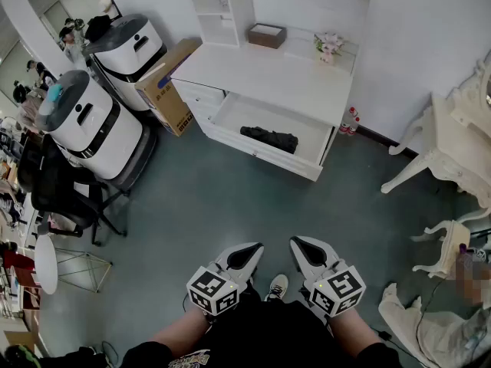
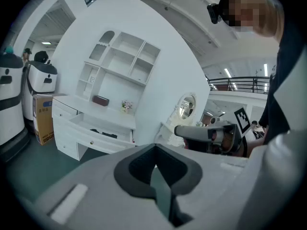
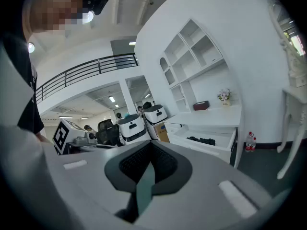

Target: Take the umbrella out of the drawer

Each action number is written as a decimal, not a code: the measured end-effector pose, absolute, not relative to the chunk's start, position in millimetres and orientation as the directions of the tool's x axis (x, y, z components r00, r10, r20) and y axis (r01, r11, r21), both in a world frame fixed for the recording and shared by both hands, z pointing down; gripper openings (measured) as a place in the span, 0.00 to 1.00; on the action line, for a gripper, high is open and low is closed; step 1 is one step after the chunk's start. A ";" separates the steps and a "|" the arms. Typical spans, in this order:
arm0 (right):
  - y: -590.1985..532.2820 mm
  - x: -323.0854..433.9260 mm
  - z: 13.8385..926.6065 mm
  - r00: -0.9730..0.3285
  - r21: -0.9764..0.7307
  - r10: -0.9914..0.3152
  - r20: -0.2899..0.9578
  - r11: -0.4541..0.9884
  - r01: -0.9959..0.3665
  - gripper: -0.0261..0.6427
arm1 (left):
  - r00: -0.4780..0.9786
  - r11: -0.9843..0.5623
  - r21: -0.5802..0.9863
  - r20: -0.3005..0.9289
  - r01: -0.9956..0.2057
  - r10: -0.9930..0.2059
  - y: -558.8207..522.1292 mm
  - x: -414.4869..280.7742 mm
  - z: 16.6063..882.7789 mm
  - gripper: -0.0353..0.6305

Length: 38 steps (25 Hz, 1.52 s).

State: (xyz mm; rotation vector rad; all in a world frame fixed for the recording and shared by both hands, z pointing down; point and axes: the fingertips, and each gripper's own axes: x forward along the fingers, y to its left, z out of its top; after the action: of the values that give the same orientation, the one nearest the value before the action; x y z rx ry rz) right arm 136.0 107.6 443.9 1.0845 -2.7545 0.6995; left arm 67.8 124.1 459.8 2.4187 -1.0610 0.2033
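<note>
A black folded umbrella (image 1: 268, 138) lies in the open drawer (image 1: 230, 112) of a white desk (image 1: 268, 75) across the teal floor. My left gripper (image 1: 249, 250) and right gripper (image 1: 301, 244) are held low, close to my body and far from the desk, both shut with nothing in them. In the left gripper view the jaws (image 2: 154, 169) meet in a seam, and the umbrella (image 2: 103, 133) shows small in the drawer. In the right gripper view the jaws (image 3: 146, 171) are likewise closed, with the umbrella (image 3: 201, 140) at the right.
Two white machines (image 1: 92, 121), a cardboard box (image 1: 165, 83) and a black office chair (image 1: 61, 190) stand at the left. An ornate white table (image 1: 445, 136) is at the right. Bottles (image 1: 350, 119) sit by the desk's right end. A brown box (image 1: 266, 34) and flowers (image 1: 328, 44) rest on the desk.
</note>
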 end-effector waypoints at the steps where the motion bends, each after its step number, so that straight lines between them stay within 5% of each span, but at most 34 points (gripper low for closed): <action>1: 107.6 135.5 444.0 -0.742 -0.380 -0.621 0.254 0.641 -0.667 0.08 | 0.687 -0.579 0.374 0.321 -0.725 -0.652 123.8 67.3 459.7 0.05; 18: 105.6 125.7 438.4 -0.748 -0.409 -0.630 0.210 0.638 -0.652 0.08 | 0.673 -0.567 0.369 0.318 -0.737 -0.668 127.2 52.3 457.1 0.05; 24: 108.2 120.2 416.5 -0.790 -0.446 -0.605 0.095 0.684 -0.577 0.08 | 0.657 -0.558 0.356 0.297 -0.750 -0.693 125.1 48.3 447.1 0.05; 38: 99.1 96.3 414.9 -0.788 -0.400 -0.603 0.120 0.698 -0.595 0.08 | 0.664 -0.575 0.339 0.288 -0.744 -0.690 115.4 27.9 439.7 0.05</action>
State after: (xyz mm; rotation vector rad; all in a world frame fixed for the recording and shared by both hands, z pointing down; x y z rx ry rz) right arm 96.3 99.1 414.9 1.0281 -2.9135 0.6748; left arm 27.9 115.4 439.7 2.4490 -1.1201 0.1724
